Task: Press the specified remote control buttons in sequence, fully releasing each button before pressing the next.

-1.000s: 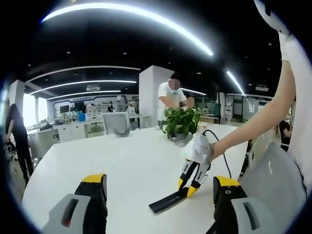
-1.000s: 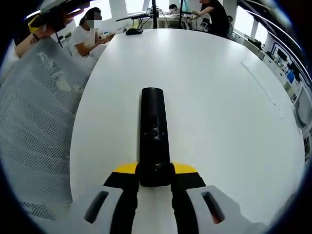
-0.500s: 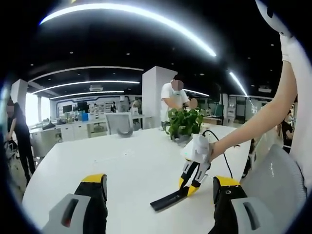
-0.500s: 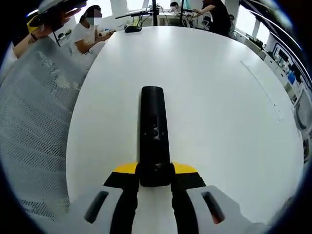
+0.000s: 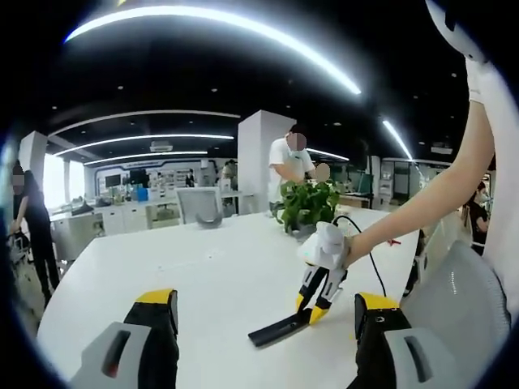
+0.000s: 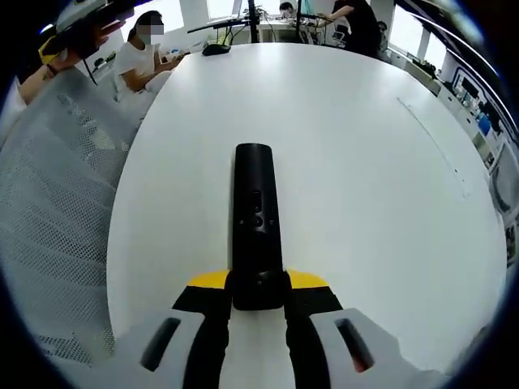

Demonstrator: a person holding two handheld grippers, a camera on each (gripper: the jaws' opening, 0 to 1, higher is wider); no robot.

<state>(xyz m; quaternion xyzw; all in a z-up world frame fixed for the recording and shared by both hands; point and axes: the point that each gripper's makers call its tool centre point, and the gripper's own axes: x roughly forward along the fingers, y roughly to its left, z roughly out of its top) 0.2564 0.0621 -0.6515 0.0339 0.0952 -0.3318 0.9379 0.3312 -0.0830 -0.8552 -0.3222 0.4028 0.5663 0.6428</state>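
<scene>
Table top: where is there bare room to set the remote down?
The white table is bare on both sides of and beyond the remote, held shut in the right hand-held gripper. In the left gripper view, the far end is crowded by a potted plant.

Free room and obstacles. Right gripper view: the white table (image 6: 349, 162) lies bare ahead and to the right of the black remote control (image 6: 256, 223), which occupies the centre line; a grey mesh chair back (image 6: 57, 203) borders the table along the left of the frame. Left gripper view: open tabletop spans the left and centre; toward the right stand the right gripper (image 5: 315, 304) with the remote slanting down from it, a trailing black cable (image 5: 369, 251), and a potted plant (image 5: 306, 204) behind them.
</scene>
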